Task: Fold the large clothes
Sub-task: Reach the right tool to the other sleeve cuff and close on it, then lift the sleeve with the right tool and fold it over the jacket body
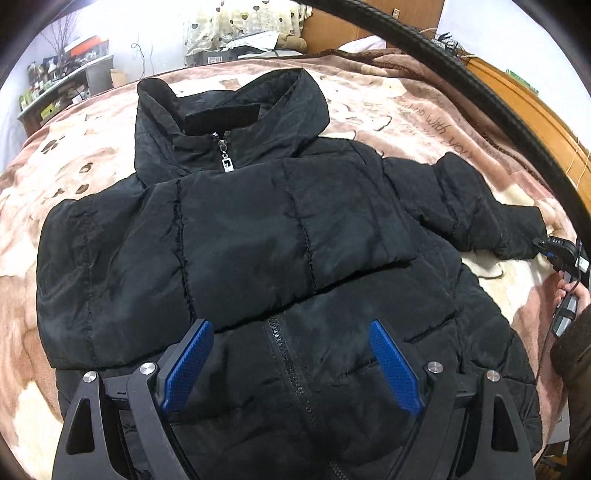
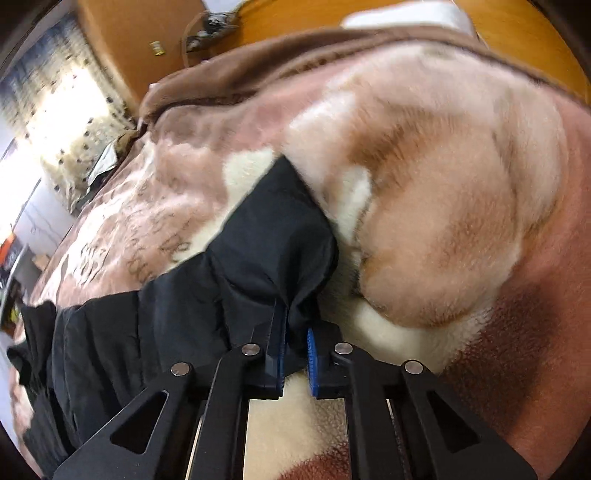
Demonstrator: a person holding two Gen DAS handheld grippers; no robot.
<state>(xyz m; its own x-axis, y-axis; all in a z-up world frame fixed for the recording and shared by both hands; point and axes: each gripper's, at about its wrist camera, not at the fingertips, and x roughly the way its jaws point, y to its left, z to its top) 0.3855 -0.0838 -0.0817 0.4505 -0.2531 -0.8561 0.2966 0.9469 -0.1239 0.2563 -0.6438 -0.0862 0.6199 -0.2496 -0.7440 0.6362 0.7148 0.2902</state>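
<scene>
Black puffer jacket (image 1: 258,236) lies front-up on the blanket (image 1: 406,107), one sleeve already folded across, and the right gripper (image 2: 295,345) has the far-right cuff (image 2: 295,236) pinched, probably to fold it inward, while the left gripper (image 1: 291,365) hovers wide open near the hem.

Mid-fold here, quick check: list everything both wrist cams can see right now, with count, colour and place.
jacket: one, black, hooded and puffy, zipped, spread front-up on the bed; one sleeve already folded across the chest.
sleeve cuff: one, black, the outstretched sleeve's end, pinched in the right gripper.
blanket: one, pink, brown and cream plush, covering the bed under the jacket.
headboard: one, orange-brown wood, along the bed's far right edge.
shelf: one, pale, cluttered with small items, far left background.
curtain: one, cream with dark hearts, behind the bed.
left gripper: black, blue pads, open above the jacket's lower front.
right gripper: black, blue pads, shut on the cuff.
</scene>
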